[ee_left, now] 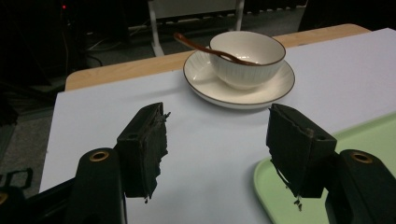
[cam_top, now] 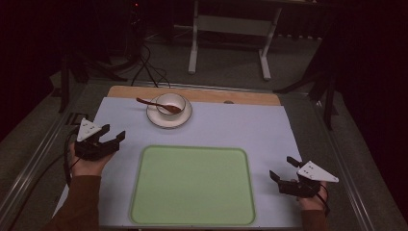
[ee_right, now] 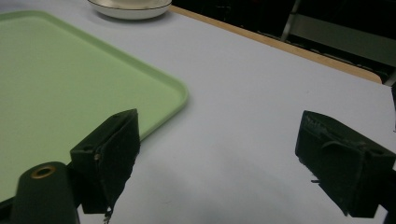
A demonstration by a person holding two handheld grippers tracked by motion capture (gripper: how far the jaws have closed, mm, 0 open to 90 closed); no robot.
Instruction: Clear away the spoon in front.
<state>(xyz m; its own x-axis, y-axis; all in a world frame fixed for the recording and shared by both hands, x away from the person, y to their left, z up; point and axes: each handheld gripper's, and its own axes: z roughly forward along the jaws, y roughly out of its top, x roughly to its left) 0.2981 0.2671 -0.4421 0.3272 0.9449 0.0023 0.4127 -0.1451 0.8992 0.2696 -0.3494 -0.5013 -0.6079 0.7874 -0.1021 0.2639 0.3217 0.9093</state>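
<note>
The left gripper (cam_top: 108, 138) and the right gripper (cam_top: 283, 171) both have their jaws wide apart and hold nothing, one at each side of the green tray (cam_top: 192, 185). Beyond the tray, a white bowl (cam_top: 171, 103) with a brown spoon (cam_top: 156, 105) in it stands on a saucer (cam_top: 169, 120).

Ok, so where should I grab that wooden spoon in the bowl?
Grip the spoon by its handle, which sticks out past the bowl rim over the saucer. Come from the left with the left gripper, pinching across the thin handle.
</note>
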